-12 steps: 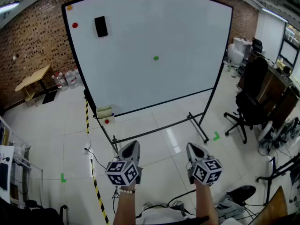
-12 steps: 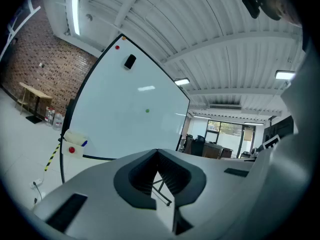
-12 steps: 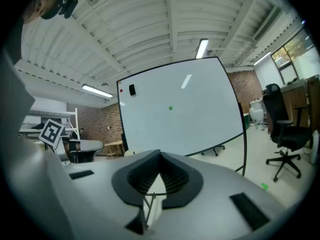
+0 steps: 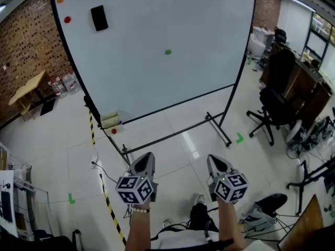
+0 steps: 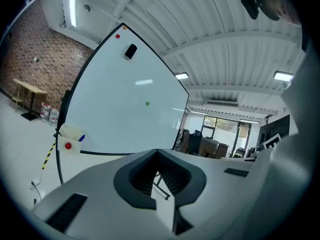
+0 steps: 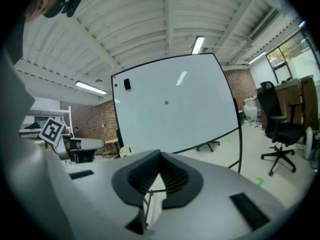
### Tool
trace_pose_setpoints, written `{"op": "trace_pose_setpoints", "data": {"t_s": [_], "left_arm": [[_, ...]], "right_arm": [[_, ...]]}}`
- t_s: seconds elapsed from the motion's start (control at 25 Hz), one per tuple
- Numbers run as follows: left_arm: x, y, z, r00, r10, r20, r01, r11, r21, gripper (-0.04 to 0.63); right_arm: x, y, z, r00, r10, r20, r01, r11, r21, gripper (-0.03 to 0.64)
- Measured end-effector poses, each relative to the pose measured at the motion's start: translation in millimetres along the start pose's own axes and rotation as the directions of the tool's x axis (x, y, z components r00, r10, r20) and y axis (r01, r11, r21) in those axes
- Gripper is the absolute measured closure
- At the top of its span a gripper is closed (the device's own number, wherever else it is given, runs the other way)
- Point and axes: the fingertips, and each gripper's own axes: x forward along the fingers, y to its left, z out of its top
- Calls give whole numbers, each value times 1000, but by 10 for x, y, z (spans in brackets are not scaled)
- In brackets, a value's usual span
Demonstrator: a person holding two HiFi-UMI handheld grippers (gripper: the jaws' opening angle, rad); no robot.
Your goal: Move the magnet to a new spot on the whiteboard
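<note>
A large whiteboard (image 4: 157, 61) on a wheeled stand faces me across the floor. A small green magnet (image 4: 167, 52) sits near its middle; it also shows as the green magnet (image 5: 147, 103) in the left gripper view and the green magnet (image 6: 166, 102) in the right gripper view. A red magnet (image 4: 67, 20), an orange magnet (image 4: 60, 0) and a black eraser (image 4: 98, 18) are at the top left. My left gripper (image 4: 146, 160) and right gripper (image 4: 215, 162) are held side by side low in the head view, well short of the board. Both have jaws closed together with nothing between them.
A small tray (image 4: 111, 121) with a red dot hangs at the board's lower left corner. Black office chairs (image 4: 275, 106) and desks stand to the right. Yellow-black tape (image 4: 107, 203) runs along the floor; a wooden table (image 4: 29, 90) and water bottles (image 4: 63, 83) stand at left.
In the head view the whiteboard and its magnets have shifted up and left and look slightly larger. Both grippers keep about the same places in the view.
</note>
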Motion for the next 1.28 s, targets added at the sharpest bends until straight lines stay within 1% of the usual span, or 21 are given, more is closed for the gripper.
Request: {"op": "trace_pose_setpoints", "data": {"t_s": [0.16, 0.28, 0.48, 0.64, 0.76, 0.96, 1.12, 1.28], "left_arm": [[288, 55, 48, 1000, 9, -2, -9, 1000, 15, 607], [613, 104, 114, 1000, 26, -2, -26, 999, 26, 607], [1217, 133, 342, 997, 75, 24, -75, 997, 26, 606], [1778, 103, 580, 992, 116, 42, -117, 993, 20, 606], [2034, 124, 702, 988, 146, 58, -147, 989, 13, 607], [2365, 182, 809, 986, 153, 66, -154, 988, 16, 606], [2536, 361, 904, 989, 131, 61, -133, 991, 26, 606], [2615, 553, 986, 993, 114, 28, -116, 992, 56, 607]], "right_arm": [[326, -137, 85, 1000, 26, 8, -26, 1000, 4, 614], [668, -307, 210, 998, 59, 13, -59, 998, 2, 614], [1217, -711, 571, 994, 113, 15, -112, 993, -24, 614], [1692, -1137, 970, 988, 156, 14, -155, 987, -41, 613], [1956, -1318, 1171, 983, 182, 13, -181, 981, -64, 613], [2286, -1486, 1380, 981, 193, 25, -190, 977, -98, 612], [2558, -1456, 1495, 984, 175, 45, -168, 978, -120, 612], [2800, -1302, 1608, 988, 142, 66, -129, 978, -163, 611]]}}
